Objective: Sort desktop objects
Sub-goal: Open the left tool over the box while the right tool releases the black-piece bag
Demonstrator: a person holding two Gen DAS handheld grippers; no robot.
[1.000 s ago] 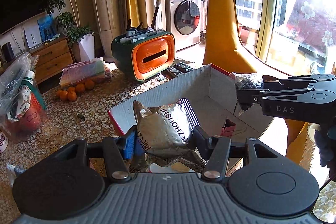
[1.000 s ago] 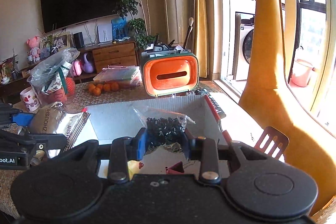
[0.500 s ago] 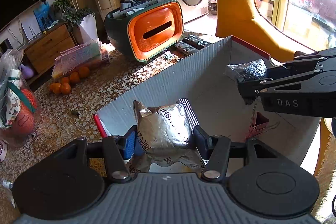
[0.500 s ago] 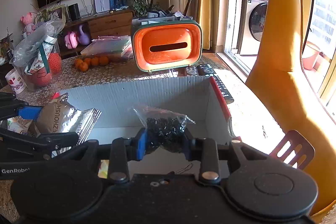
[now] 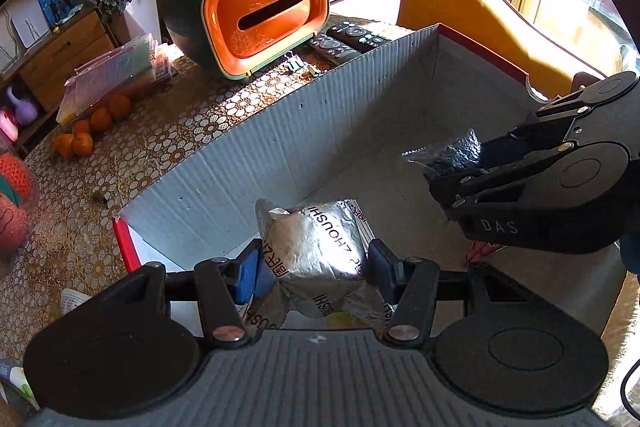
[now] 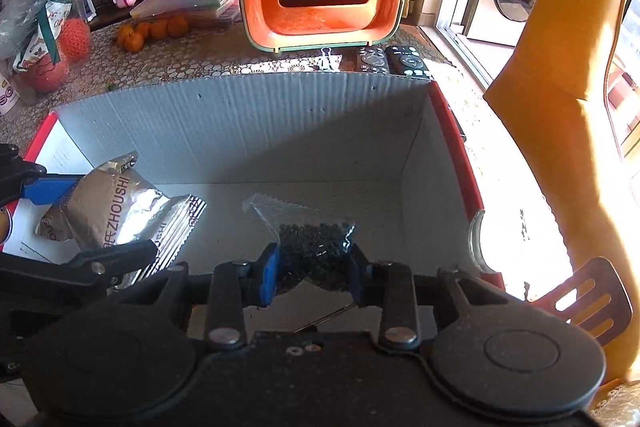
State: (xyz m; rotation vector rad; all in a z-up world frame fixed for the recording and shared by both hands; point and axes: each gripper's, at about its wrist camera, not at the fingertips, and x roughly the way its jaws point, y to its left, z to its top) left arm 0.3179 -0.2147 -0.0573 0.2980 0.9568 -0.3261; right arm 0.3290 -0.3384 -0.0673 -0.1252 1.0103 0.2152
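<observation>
My left gripper (image 5: 312,267) is shut on a crinkled silver foil packet (image 5: 316,243) and holds it inside the open cardboard box (image 5: 280,131), near its left end. The packet also shows in the right wrist view (image 6: 120,215). My right gripper (image 6: 314,267) is shut on a small clear bag of black beads (image 6: 316,247) and holds it inside the same box (image 6: 280,123), lower and to the right. The bag also shows in the left wrist view (image 5: 448,155).
An orange and green tissue holder (image 6: 324,3) stands behind the box, with two remotes (image 6: 392,61) and a binder clip (image 6: 326,59) beside it. Oranges (image 5: 92,127) and a clear case (image 5: 116,75) lie at the far left. A red clip (image 5: 480,251) lies in the box.
Both grippers have moved forward and down into the box, each still holding its packet. The box walls now rise around both.
</observation>
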